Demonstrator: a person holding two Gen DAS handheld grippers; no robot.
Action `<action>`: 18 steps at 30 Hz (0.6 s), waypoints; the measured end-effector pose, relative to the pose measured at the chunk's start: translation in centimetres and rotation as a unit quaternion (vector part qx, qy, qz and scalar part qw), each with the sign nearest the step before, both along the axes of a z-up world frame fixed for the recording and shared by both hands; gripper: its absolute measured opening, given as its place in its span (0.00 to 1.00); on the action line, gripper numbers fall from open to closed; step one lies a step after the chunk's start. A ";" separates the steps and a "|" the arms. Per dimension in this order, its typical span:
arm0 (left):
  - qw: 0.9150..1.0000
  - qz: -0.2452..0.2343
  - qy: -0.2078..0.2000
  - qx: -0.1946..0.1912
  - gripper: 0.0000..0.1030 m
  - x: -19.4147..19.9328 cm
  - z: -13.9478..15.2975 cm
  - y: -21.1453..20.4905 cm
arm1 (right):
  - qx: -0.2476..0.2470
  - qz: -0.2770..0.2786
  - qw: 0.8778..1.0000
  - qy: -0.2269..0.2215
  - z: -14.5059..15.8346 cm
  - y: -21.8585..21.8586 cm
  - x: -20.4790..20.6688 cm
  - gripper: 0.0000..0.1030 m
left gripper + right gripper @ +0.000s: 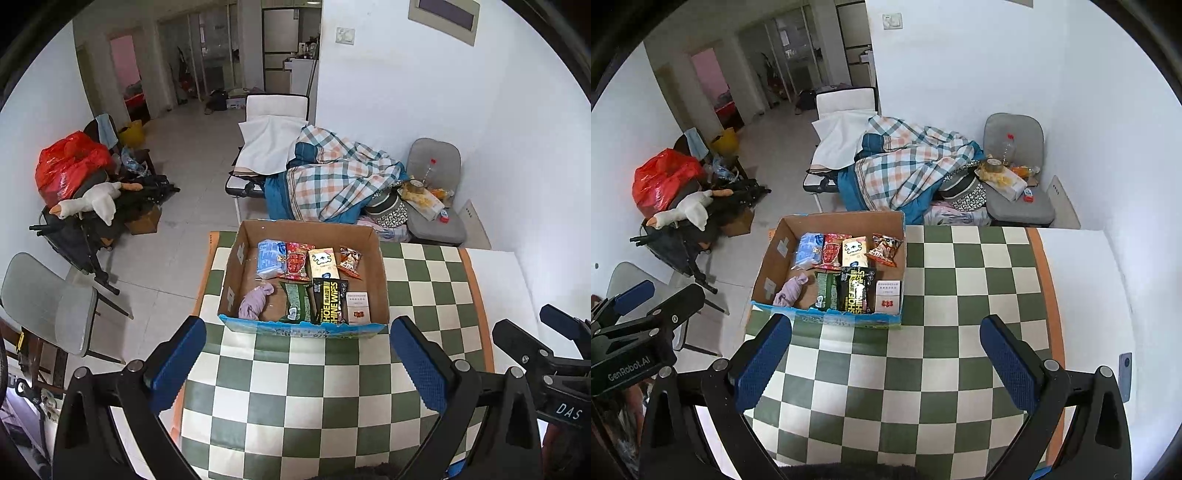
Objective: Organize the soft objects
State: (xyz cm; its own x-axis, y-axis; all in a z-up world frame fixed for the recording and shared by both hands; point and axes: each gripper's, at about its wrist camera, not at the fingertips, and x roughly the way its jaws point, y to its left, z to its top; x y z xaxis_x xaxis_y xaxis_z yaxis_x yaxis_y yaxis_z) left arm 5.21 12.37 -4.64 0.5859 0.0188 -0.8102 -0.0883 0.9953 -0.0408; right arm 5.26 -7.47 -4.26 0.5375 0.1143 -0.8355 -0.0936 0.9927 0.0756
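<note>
Showing both grippers raised over the checkered table (pixel 332 387), the views placed the task near its end. The left gripper (pixel 297 354) and right gripper (pixel 886 350) each stood wide apart and held nothing. The box (pixel 380 266) sat at the table's far edge; inside lay two neat rows of packets, among them the wipes (pixel 328 301), with a lilac cloth (pixel 253 301) crumpled in the near left corner. No loose item remained on the table. Only straightening the cloth seemed left.

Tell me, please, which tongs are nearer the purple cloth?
Left. The left tongs face the box holding the purple cloth; the right tongs sit further right.
</note>
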 end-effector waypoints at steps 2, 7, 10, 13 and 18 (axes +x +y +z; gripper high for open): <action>1.000 0.000 0.000 0.002 0.99 -0.1 0.1 0.0 | -0.004 -0.001 1.000 -0.006 0.3 -0.1 -0.4 1.00; 1.000 0.003 -0.005 0.007 0.99 -1.0 0.8 -0.3 | -0.011 -0.003 1.000 -0.011 0.7 -0.2 -0.8 1.00; 1.000 0.003 -0.007 0.009 0.99 -1.0 0.9 -0.4 | -0.012 -0.006 1.000 -0.012 0.8 -0.4 -0.9 1.00; 1.000 0.005 -0.012 0.010 0.99 -1.2 1.3 -0.6 | -0.016 -0.006 1.000 -0.017 1.0 -0.5 -0.9 1.00; 1.000 0.005 -0.013 0.009 0.99 -1.1 1.6 -0.8 | -0.018 -0.005 1.000 -0.018 1.0 -0.5 -1.0 1.00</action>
State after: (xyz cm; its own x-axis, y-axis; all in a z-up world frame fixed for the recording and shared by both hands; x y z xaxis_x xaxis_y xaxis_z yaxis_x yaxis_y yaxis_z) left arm 4.09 11.61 -3.05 0.6058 0.0383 -0.7947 -0.0969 0.9950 -0.0258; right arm 4.30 -7.99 -3.21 0.5678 0.0798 -0.8193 -0.0864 0.9956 0.0371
